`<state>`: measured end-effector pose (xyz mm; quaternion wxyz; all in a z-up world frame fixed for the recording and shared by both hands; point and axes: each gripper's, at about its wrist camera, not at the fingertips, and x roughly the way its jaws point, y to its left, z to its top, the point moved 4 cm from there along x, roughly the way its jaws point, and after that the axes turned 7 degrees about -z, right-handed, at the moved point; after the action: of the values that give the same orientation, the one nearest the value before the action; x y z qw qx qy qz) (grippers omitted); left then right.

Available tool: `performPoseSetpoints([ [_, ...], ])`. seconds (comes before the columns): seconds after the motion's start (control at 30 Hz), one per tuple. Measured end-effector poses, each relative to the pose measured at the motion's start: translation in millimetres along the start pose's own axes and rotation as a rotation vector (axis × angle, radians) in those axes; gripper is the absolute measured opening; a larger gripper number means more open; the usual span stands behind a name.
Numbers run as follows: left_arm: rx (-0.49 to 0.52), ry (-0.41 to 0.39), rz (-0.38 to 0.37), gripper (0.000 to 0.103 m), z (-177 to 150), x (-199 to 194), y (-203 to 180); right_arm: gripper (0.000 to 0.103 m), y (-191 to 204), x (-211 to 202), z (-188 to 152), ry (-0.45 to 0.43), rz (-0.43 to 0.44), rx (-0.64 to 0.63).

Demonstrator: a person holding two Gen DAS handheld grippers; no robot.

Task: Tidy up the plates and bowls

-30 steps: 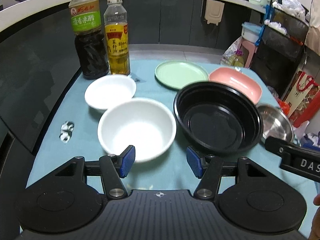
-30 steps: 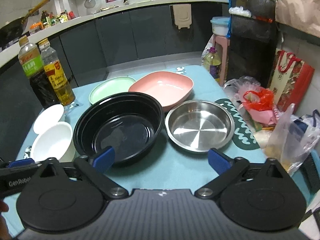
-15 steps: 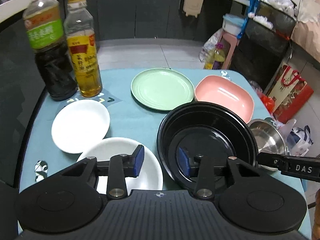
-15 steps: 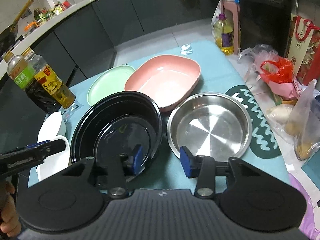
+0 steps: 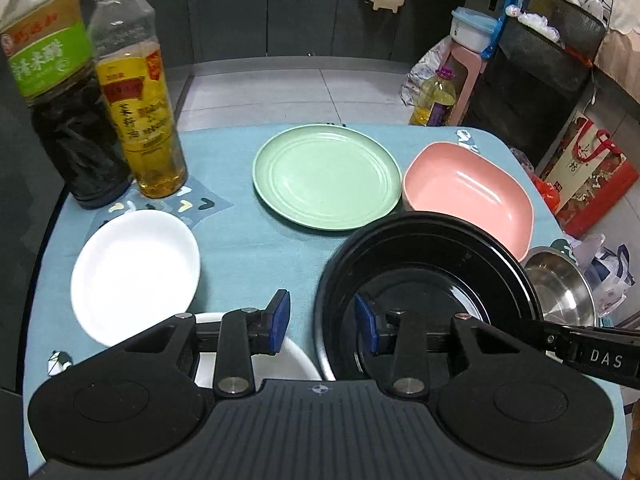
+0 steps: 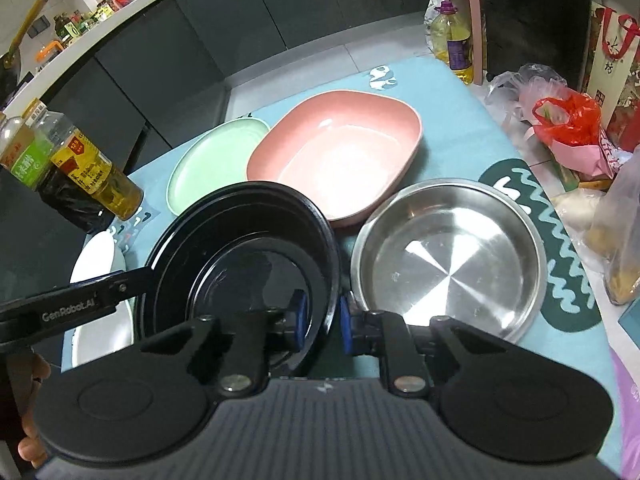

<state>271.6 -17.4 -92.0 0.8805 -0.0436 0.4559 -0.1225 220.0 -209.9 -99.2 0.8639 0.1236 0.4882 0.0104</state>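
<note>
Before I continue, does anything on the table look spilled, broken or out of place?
Nothing is spilled or broken. Only the black bowl looks askew: it seems tilted, and its far rim overlaps the pink dish. The right tool pinches its near rim, and the left tool straddles the rim.

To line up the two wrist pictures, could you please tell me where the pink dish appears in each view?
Left wrist: the pink dish sits right of centre in the upper half, behind the black bowl.
Right wrist: the pink dish sits just above centre, behind the black bowl and the steel pan.
Shared landmark: the green plate lies just left of the dish in both.
</note>
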Motion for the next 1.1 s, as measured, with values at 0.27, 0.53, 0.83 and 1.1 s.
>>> performPoseSetpoints([
  [0.27, 0.042, -0.009, 0.006, 0.010, -7.3, -10.9, -9.4, 0.002, -5.6, -8.5, -0.7, -0.017, -0.011, 0.010],
  [0.53, 0.090, -0.072, 0.002, 0.011, -26.4, -53.2, -23.5, 0.002, -3.8, -41.6, -13.0, -0.071, 0.000, 0.001],
  [0.83, 0.028, -0.086, -0.040, 0.011, -71.7, -90.9, -11.5, 0.003, 2.7, -66.3, -43.9, -0.089, 0.023, -0.027],
  [1.1, -0.004, -0.108, -0.032, 0.011, -122.2, -118.4, -1.3, 0.006, 12.9, -74.1, -82.6, -0.071, 0.054, -0.048],
])
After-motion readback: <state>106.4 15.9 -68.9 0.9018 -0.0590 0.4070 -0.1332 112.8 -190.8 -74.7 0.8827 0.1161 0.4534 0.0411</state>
